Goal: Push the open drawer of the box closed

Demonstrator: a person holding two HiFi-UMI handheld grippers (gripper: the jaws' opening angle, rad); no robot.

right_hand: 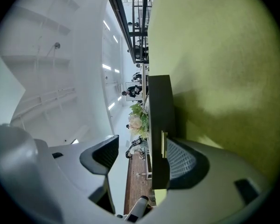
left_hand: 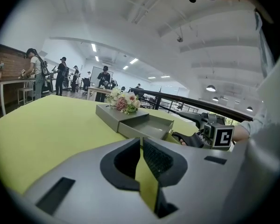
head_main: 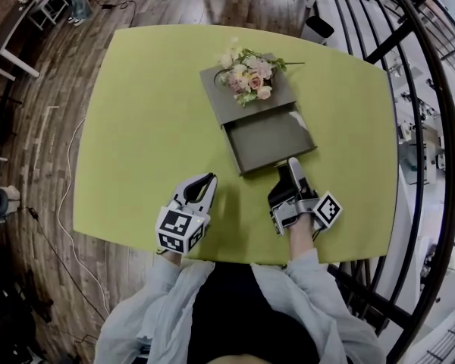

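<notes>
A flat grey box [head_main: 235, 97] lies on the green table [head_main: 144, 135] with a small bouquet [head_main: 246, 73] on its lid. Its drawer [head_main: 267, 139] is pulled out toward me. My right gripper [head_main: 292, 174], rolled on its side, is at the drawer's front panel with its jaws open. In the right gripper view the dark panel [right_hand: 158, 115] and its brass handle [right_hand: 164, 143] stand between the fingers, close to the meshed pad [right_hand: 179, 158]. My left gripper [head_main: 206, 182] rests low over the table, left of the drawer, its tips together on nothing. From the left gripper [left_hand: 141, 141] view the drawer [left_hand: 149, 125] and right gripper [left_hand: 196, 136] show.
The table's near edge runs just behind both grippers. A black railing [head_main: 425, 127] curves along the right side, over wooden floor [head_main: 38, 127]. A white table [head_main: 7, 29] stands far left. Several people [left_hand: 60, 73] stand far off in the left gripper view.
</notes>
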